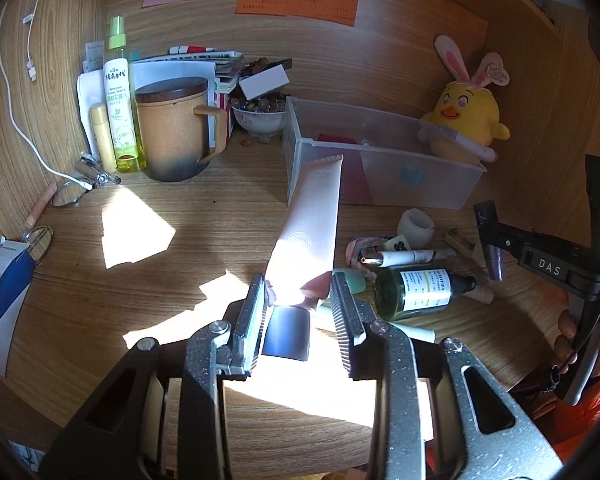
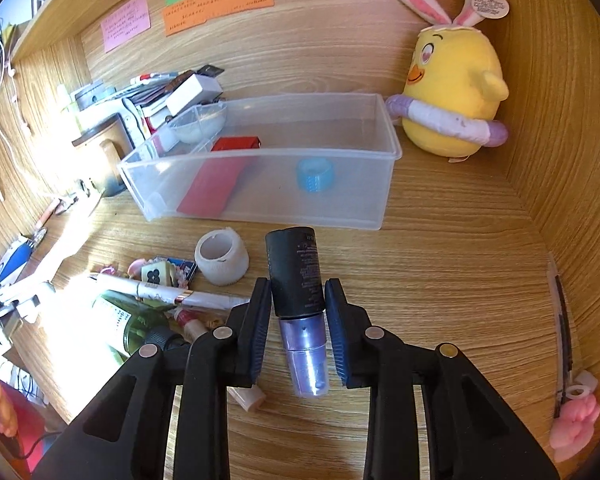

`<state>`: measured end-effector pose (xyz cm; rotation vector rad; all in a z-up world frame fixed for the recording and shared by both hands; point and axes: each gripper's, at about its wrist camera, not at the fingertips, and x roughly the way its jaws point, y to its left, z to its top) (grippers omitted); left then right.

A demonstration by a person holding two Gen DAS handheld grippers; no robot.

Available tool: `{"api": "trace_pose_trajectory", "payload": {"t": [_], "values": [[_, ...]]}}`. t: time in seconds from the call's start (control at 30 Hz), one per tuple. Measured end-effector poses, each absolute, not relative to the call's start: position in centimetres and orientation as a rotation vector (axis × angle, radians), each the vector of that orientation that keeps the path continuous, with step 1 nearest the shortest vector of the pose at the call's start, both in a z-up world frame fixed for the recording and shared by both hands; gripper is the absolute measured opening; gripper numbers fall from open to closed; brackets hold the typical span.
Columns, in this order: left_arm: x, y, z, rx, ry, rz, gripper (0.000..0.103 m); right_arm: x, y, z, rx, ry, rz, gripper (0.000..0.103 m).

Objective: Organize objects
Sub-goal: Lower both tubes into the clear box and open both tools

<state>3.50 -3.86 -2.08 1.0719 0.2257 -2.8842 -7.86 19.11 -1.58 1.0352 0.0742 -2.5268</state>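
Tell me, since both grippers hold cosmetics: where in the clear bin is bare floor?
Bare: the clear bin's right end, past the blue roll. Its left half holds the red box. The desk left of the grippers is crowded around the green bottle.

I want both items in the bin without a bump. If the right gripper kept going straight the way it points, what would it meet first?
Probably the clear bin's near wall. The right gripper, shut on the black tube, points at it across bare desk; depth is unclear.

Sunlit wooden desk (image 1: pixel 100 280) (wood-panelled alcove walls (image 2: pixel 340 52))
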Motion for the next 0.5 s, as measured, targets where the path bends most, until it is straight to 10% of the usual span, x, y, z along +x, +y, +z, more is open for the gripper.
{"api": "trace_pose_trajectory", "payload": {"t": [0.5], "values": [[0.1,-2.5,2.0,0.909,0.217,-2.987,0.032,-8.5,20.0,1.9,0.914,0.02,-2.572,0.024]]}}
